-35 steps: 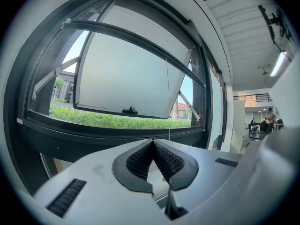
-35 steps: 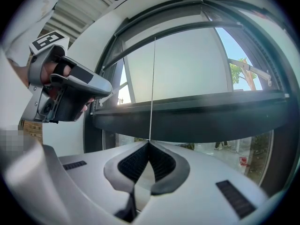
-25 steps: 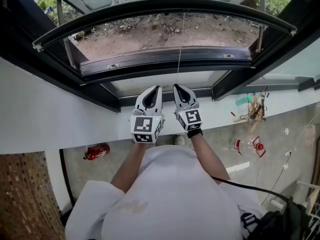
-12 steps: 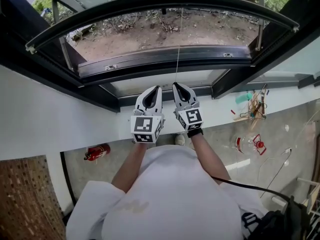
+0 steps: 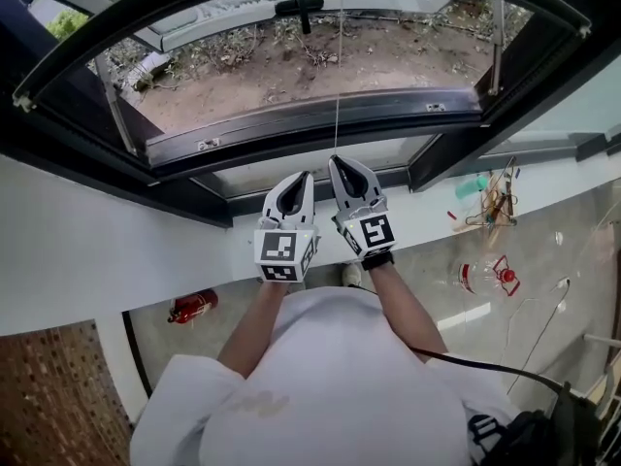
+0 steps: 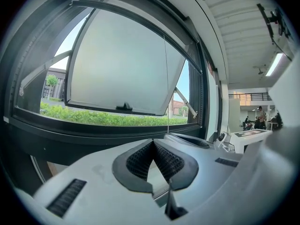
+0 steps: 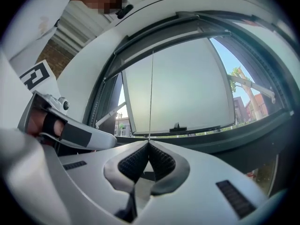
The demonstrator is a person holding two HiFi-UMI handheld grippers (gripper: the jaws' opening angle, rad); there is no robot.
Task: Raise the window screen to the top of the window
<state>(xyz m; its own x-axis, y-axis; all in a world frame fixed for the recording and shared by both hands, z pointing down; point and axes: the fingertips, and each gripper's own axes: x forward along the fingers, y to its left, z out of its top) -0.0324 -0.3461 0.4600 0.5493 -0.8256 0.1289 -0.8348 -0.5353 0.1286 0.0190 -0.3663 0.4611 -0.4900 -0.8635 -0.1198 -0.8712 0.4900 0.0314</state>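
A thin pale cord (image 5: 339, 66) runs from the top of the window straight to my right gripper (image 5: 336, 161), which is shut on its lower end. In the right gripper view the cord (image 7: 151, 93) rises from the closed fingertips (image 7: 149, 142) in front of the frosted sash. My left gripper (image 5: 304, 176) sits just to the left at the sill, shut with nothing between its pads (image 6: 153, 142). The dark window frame (image 5: 310, 124) is open, and its sash with a black handle (image 5: 299, 8) swings outward. I cannot make out the screen itself.
The white sill and wall (image 5: 116, 250) lie below the frame. On the floor are a red fire extinguisher (image 5: 191, 306), a clear jug with a red cap (image 5: 485, 278) and a tangle of small tools (image 5: 490, 202). A black cable (image 5: 466, 362) trails by my right side.
My right gripper has risen a little with the cord in it. The left gripper stays put. The head view has tipped up, so the sash handle now shows.
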